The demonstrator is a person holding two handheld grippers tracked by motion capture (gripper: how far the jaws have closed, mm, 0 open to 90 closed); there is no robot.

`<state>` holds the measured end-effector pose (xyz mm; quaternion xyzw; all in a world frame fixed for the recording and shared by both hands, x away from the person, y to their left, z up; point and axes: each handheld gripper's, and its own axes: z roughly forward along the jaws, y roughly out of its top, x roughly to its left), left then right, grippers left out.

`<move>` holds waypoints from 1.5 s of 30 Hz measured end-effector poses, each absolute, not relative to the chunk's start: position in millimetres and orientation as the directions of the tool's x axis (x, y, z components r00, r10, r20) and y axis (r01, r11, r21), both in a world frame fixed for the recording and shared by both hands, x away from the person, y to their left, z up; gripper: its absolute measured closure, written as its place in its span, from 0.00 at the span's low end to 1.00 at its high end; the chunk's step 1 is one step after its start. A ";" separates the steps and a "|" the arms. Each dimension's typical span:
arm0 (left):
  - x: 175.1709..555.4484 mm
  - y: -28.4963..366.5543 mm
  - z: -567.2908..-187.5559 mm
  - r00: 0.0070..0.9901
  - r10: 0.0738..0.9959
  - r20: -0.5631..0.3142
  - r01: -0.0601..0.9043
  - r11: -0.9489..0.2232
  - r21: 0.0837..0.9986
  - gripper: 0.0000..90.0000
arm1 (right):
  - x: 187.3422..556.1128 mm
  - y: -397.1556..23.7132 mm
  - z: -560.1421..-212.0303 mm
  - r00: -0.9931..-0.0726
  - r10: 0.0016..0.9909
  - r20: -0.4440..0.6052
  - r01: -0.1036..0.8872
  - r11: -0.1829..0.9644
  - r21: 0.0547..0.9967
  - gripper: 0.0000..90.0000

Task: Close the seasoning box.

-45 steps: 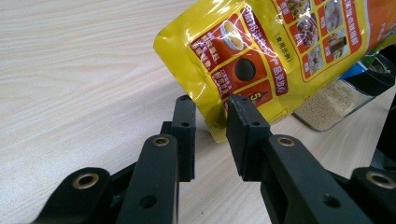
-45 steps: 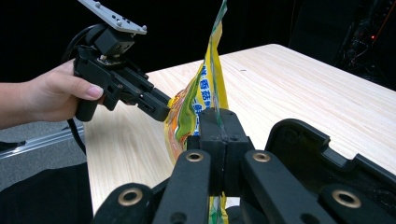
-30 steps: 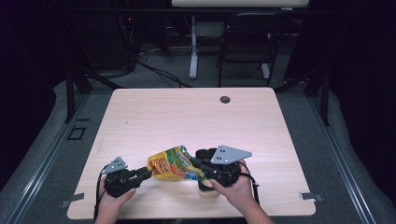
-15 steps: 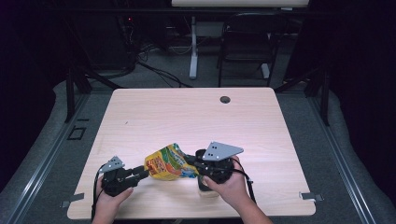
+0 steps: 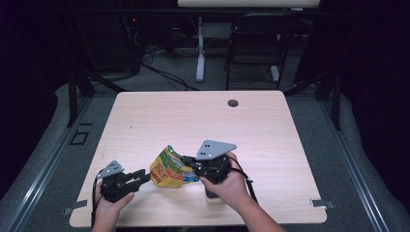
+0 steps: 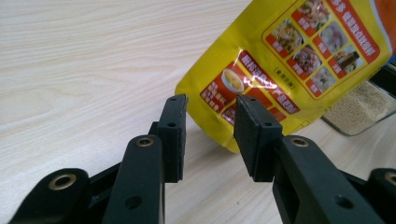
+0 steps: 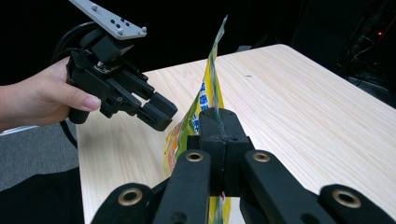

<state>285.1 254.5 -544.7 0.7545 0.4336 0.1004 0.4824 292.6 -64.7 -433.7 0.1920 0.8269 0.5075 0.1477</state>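
Since earlier, left tool (image 5: 141,177) let go, its jaws just opening beside the yellow pouch (image 5: 170,168); right tool (image 5: 189,163), lower center, stays clamped on it.

Counted one yellow pouch (image 5: 170,169) and one clear container (image 6: 363,106) of pale grains. Two grippers: left gripper (image 5: 139,177), right gripper (image 5: 189,164). One table (image 5: 193,116), one chair (image 5: 256,38).

pouch (image 6: 299,70): glossy yellow printed plastic film, creased, catching highlights
table (image 5: 270,130): pale wood-grain laminate, smooth, matt
left claw (image 6: 208,133): black matt plastic arms, dull rubbery pads, brass-coloured rivets
right claw (image 7: 219,140): same black matt plastic
plate (image 5: 215,149): grey matt metal
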 end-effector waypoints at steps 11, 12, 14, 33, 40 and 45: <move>282.6 264.1 -534.7 0.610 0.757 -0.235 0.526 -0.166 0.834 0.69 | 299.6 -30.3 -424.0 -0.902 0.431 -0.041 0.175 0.450 0.876 1.00; 282.3 264.9 -533.7 0.609 0.757 -0.235 0.526 -0.164 0.835 0.69 | 300.5 -27.8 -423.4 -0.903 0.427 -0.038 0.177 0.453 0.874 1.00; 282.1 266.2 -532.7 0.604 0.763 -0.230 0.515 -0.154 0.843 0.69 | 302.6 -22.6 -423.1 -0.906 0.422 -0.025 0.186 0.450 0.873 1.00; 281.2 279.6 -526.8 0.586 0.772 -0.245 0.502 -0.109 0.858 0.67 | 316.5 28.6 -424.1 -0.928 0.373 0.010 0.204 0.484 0.851 0.97; 280.6 281.2 -525.2 0.588 0.770 -0.248 0.499 -0.105 0.860 0.66 | 318.5 34.9 -425.2 -0.931 0.364 0.020 0.211 0.492 0.845 0.95; 280.0 280.8 -523.7 0.590 0.769 -0.247 0.501 -0.109 0.858 0.66 | 317.5 36.0 -424.0 -0.929 0.369 0.034 0.219 0.471 0.855 0.90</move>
